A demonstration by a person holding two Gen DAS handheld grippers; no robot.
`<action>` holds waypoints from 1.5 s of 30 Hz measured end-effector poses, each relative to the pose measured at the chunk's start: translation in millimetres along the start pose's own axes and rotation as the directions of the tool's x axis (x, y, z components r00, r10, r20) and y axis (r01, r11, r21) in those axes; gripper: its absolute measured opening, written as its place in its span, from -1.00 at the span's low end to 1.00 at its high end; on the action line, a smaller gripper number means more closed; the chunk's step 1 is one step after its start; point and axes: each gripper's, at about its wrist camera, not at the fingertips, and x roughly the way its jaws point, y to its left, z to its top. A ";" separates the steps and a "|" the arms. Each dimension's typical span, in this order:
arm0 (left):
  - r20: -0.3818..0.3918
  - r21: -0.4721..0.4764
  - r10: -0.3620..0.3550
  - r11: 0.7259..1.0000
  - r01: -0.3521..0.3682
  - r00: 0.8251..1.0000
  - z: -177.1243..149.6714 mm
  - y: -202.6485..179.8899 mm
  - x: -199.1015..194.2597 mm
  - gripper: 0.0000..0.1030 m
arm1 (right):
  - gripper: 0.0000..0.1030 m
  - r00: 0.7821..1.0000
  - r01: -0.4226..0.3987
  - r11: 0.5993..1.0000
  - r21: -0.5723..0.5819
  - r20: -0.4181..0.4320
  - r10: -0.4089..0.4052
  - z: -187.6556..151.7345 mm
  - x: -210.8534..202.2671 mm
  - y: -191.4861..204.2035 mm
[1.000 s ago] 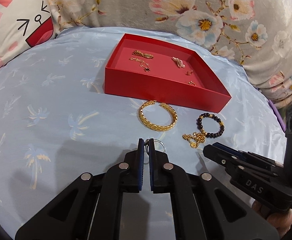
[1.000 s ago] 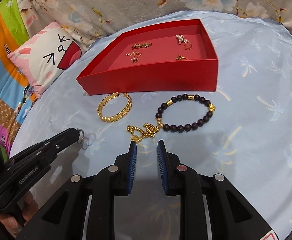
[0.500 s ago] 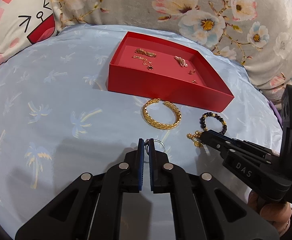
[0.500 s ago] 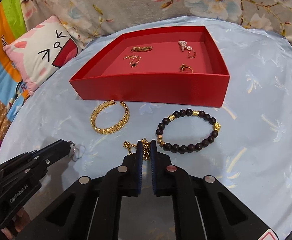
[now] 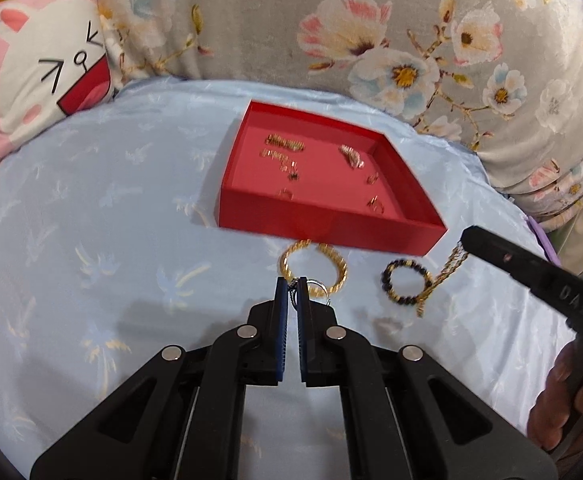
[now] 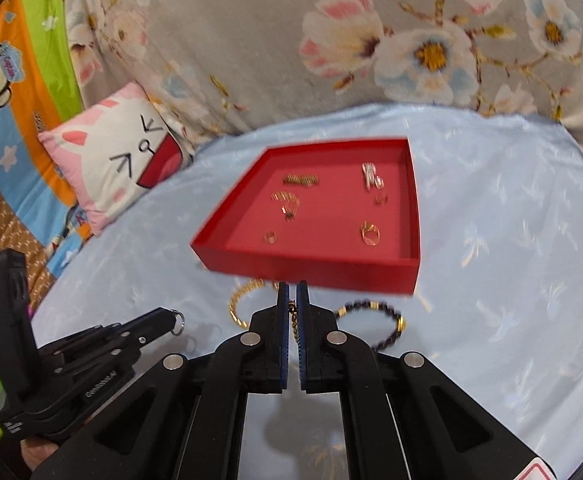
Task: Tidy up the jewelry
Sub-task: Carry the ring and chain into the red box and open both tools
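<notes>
Carrying two pieces toward the tray

Left hand-held gripper (image 5: 291,294) pinching a small silver ring (image 5: 316,287); right hand-held gripper (image 6: 292,300) clamping a dangling gold chain (image 5: 443,276), long axis hanging downward. Lying straight ahead of both, slightly nearer the right: shallow red cardboard tray (image 6: 311,258) on the pale blue bedsheet (image 5: 91,240). Blurring the tray's small gold pieces; hiding part of the chain between the jaws.
</notes>
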 end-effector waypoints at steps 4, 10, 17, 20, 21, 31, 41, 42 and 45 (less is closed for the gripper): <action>0.045 0.032 -0.022 0.999 0.021 0.999 37.1 -5.9 -13.8 -0.93 | -0.94 0.998 -0.025 1.000 -0.008 0.057 0.025 38.5 -22.3 -2.0; 0.119 0.104 -0.045 0.994 0.033 0.992 97.1 -19.3 -21.7 -0.93 | -0.94 0.990 -0.040 0.999 -0.019 0.132 0.043 98.1 -39.1 -7.3; 0.056 0.077 -0.080 0.994 0.076 0.995 129.2 -18.9 28.2 -0.93 | -0.94 0.997 -0.032 0.999 0.016 0.065 0.031 115.0 3.1 -23.6; 0.017 0.061 -0.077 0.995 0.075 0.997 124.5 -12.9 55.2 -0.93 | -0.94 0.999 -0.026 0.999 0.040 0.021 0.025 104.9 26.7 -32.5; 0.007 0.058 -0.074 0.996 0.074 0.997 121.8 -11.6 62.6 -0.93 | -0.94 1.000 -0.022 0.999 0.049 0.005 0.021 99.9 36.0 -35.5; -0.084 0.040 -0.088 0.995 0.092 0.993 100.4 -6.8 109.6 -0.93 | -0.94 0.995 -0.014 0.997 0.081 -0.097 0.022 74.7 96.4 -44.9; -0.102 0.084 -0.052 0.995 0.060 0.993 109.1 -21.0 147.3 -0.92 | -0.92 0.993 0.009 0.997 0.071 -0.117 -0.001 85.9 136.1 -42.3; -0.100 0.089 -0.049 0.994 0.057 0.994 109.5 -21.4 149.7 -0.92 | -0.92 0.993 0.012 0.998 0.070 -0.120 -0.004 87.3 139.8 -43.2; -0.105 0.099 -0.018 0.995 0.028 0.994 111.1 -20.5 156.5 -0.65 | -0.88 0.993 0.029 0.997 0.072 -0.113 -0.021 89.5 143.4 -45.9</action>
